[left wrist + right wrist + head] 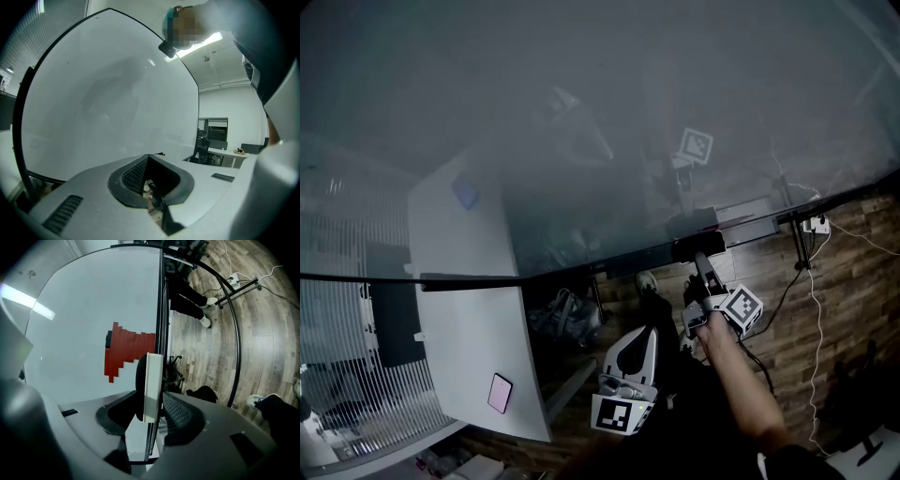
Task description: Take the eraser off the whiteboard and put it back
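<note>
Right gripper had its jaws spread wide with the eraser upright between them, white back toward the 3 o'clock pad, dark felt toward the 9 o'clock pad. No squeeze was visible, so it read as open around the eraser. Eraser sat right at the whiteboard edge, beside the dark edge frame that ran 12 to 6 o'clock through that view. Board face filled 9 to 12 o'clock. Wooden floor lay open from 1 to 5 o'clock, crossed by a curved black stand bar, with a power strip at 1 o'clock and a person's legs near 12. In head view the eraser showed as a dark block on the board's lower edge, about 2 o'clock from centre. The gripper was just below it, with the marker cube and forearm trailing toward 5 o'clock. Left gripper had its jaws closed tip to tip, nothing in them. In head view it hung below the board edge at 6 o'clock, well apart from the eraser. Its own view faced the board, with desks at 3 o'clock and a ceiling light at 1. White panel with a pink card crowded the 8 o'clock side. Floor toward 4 o'clock was roomier, a white cable running down it.
</note>
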Motion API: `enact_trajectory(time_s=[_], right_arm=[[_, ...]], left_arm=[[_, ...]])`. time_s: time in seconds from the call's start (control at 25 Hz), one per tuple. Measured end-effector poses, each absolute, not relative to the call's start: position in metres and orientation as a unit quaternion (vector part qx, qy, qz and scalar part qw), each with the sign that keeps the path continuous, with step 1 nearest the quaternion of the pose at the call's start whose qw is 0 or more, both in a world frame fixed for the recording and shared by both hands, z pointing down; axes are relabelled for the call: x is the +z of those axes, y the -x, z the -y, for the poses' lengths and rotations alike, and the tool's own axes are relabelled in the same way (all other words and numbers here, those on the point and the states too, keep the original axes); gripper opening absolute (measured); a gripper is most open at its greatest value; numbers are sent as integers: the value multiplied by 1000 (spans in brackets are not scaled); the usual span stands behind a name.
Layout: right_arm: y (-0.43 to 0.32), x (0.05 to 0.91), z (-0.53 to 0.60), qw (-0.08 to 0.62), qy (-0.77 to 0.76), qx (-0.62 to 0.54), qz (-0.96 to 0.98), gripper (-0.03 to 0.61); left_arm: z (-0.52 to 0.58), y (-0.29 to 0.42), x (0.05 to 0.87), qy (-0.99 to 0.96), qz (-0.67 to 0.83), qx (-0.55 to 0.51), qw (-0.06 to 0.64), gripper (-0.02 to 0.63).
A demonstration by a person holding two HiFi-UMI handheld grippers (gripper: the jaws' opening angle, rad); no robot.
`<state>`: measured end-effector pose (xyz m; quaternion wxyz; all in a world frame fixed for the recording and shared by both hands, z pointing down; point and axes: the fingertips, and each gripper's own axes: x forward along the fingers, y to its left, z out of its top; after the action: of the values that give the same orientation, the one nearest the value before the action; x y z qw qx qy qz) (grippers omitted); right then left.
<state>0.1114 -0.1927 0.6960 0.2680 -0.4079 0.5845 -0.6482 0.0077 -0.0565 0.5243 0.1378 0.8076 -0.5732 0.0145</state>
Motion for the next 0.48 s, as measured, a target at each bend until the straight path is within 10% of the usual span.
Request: enact_trajectory(time_s=[0.48], right_arm=[[-113,692,188,274,403,-652,-581,152]], left_arm=[[59,-5,523,-809,574,10,126,8]])
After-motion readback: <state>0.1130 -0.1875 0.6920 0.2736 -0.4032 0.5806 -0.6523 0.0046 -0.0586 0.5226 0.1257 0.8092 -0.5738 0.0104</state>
